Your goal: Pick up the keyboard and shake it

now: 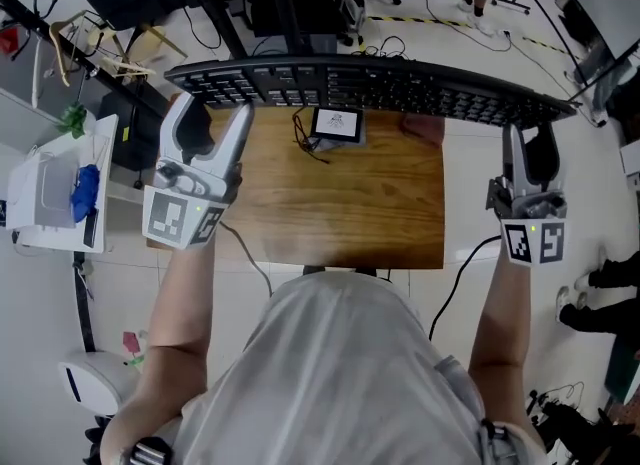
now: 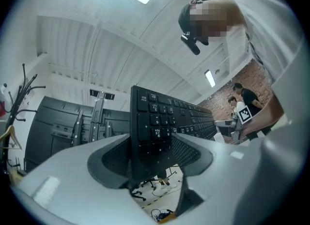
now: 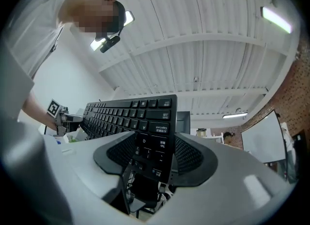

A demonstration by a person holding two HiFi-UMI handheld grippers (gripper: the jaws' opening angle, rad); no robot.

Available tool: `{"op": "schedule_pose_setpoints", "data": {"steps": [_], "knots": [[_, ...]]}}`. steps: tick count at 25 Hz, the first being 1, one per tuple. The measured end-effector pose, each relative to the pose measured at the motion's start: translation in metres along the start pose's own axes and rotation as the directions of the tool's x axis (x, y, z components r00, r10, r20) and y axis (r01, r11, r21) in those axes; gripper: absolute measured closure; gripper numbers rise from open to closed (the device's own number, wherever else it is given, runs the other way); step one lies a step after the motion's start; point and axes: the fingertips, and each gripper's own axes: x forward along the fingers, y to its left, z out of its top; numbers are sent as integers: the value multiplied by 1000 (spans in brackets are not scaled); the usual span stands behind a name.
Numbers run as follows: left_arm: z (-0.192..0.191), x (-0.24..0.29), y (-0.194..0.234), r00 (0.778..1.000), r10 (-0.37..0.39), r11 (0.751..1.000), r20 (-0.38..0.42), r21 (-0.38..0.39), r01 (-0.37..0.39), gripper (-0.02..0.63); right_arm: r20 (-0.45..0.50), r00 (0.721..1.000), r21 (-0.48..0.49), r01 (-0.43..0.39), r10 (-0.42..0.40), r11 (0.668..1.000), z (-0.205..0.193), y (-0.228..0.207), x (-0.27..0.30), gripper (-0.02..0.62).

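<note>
Keyboard, long black full-size with low keys [image 1: 370, 88], is up in the air, clear of the brown wooden surface [image 1: 340, 213], hanging over its far edge and running left to right across the head view. It is close to level, right end a bit lower in the picture, keys facing up toward the person.

Left gripper, grey two-jaw with a square-marker cube [image 1: 212, 118], has its jaws closed on the keyboard's left end. The left gripper view shows the dark ribbed pads [image 2: 114, 158] pressing both faces of the number-pad end, with the keyboard edge-on between them and running away from the camera.

Right gripper, same grey build with its own marker cube [image 1: 528, 143], has its jaws clamped on the opposite end. In the right gripper view the pads sit on both sides of the end keys, and the key rows stretch off to the left.

Both grippers point up and away from the person, forearms reaching out on either side of the surface.

Small black flat device with a white face [image 1: 336, 125] lies on the surface near the far edge, below the keyboard, with a thin black cable [image 1: 303, 141] beside it. White side table [image 1: 62, 238] stands at left, holding a blue item [image 1: 85, 191].
</note>
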Motion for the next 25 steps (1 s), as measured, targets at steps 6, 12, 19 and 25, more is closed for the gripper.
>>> {"op": "schedule_pose_setpoints", "data": {"steps": [6, 12, 19, 25], "knots": [[59, 5, -3, 992, -20, 996, 122, 86, 10, 350, 126, 992, -67, 1, 7, 998, 55, 0, -1, 354], [80, -7, -1, 983, -2, 991, 182, 134, -23, 350, 206, 978, -120, 17, 8, 993, 91, 2, -5, 354], [98, -15, -7, 976, -7, 985, 218, 171, -31, 350, 252, 968, -142, 32, 5, 989, 108, 6, -16, 356], [103, 2, -32, 984, -58, 967, 170, 253, 14, 350, 204, 976, -2, 83, -81, 997, 71, -11, -36, 356]]}}
